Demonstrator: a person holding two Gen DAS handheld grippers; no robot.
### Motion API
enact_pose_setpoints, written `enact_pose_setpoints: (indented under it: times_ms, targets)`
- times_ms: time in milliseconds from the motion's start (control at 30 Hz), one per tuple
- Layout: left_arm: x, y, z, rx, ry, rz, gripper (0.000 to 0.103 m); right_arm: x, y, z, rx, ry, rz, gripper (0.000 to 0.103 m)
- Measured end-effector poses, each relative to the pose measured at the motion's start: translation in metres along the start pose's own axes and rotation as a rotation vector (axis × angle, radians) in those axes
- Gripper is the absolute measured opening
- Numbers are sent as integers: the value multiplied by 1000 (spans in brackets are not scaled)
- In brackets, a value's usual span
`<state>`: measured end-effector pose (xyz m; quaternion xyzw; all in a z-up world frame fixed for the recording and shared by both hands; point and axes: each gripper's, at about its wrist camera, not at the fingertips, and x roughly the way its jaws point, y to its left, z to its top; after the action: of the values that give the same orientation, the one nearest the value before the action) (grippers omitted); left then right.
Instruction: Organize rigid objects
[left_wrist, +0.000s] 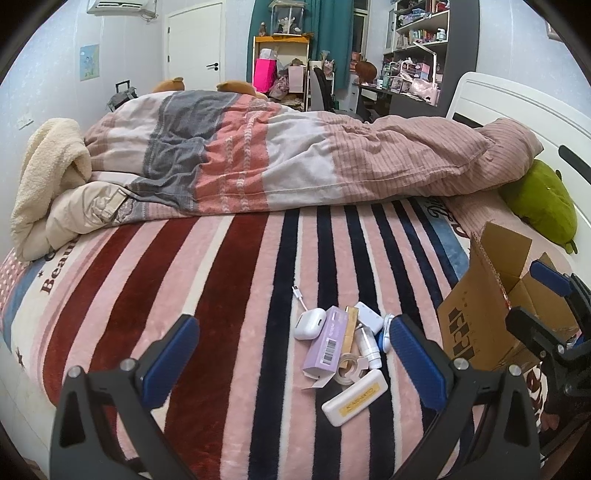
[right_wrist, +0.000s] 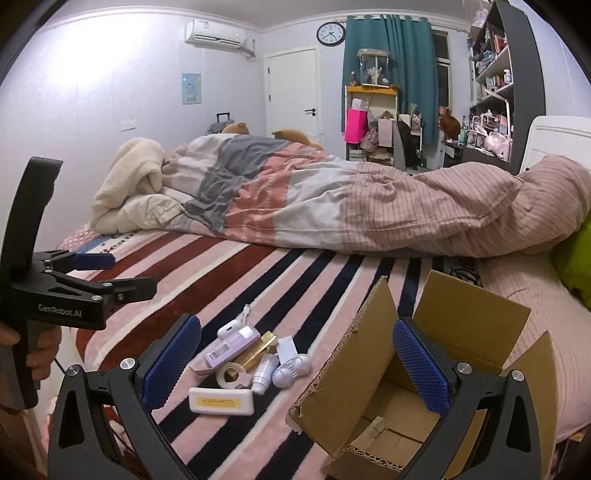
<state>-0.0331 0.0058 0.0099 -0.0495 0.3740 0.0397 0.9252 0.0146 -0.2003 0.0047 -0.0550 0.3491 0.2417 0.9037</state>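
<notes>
A small heap of rigid items lies on the striped blanket (left_wrist: 221, 295) of the bed, just left of an open cardboard box (right_wrist: 373, 354) whose flaps stand up. In the heap: a white earbud case (left_wrist: 309, 324) at the far side with a white cable (left_wrist: 300, 295) trailing from it, a lilac carton (left_wrist: 327, 341) touching a gold box (right_wrist: 258, 349), a roll of clear tape (left_wrist: 349, 369), a small white bottle (right_wrist: 264, 373), a white-and-blue rounded gadget (right_wrist: 291, 369) (I cannot tell what it is), and nearest the cameras a white case with a yellow label (left_wrist: 354, 397). The left tool (left_wrist: 295, 354) hovers above the blanket with its blue pads wide apart, holding nothing. The right tool (right_wrist: 297, 356) is likewise spread apart and empty, one pad over the box opening. A rumpled quilt (left_wrist: 295, 158) lies across the far half of the bed
</notes>
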Motion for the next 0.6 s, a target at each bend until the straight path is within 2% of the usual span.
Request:
enact_pose_setpoints:
  times_ms: [333, 400, 500, 567, 600]
  targets:
    - [-1, 12, -4, -21, -15, -15, 102, -5, 5, 1, -13, -11, -14, 103]
    - [-1, 20, -5, -36, -25, -25, 102, -6, 10, 2, -23, -17, -8, 100]
    - [0, 33, -8, -41, -19, -31, 102, -8, 21, 4, -46, -30, 6, 87]
    - [2, 42, -11, -39, -21, -7, 102, -8, 33, 6, -73, -39, 25, 68]
    - [4, 49, -13, -40, -22, 4, 102, -6, 41, 7, -89, -43, 44, 67]
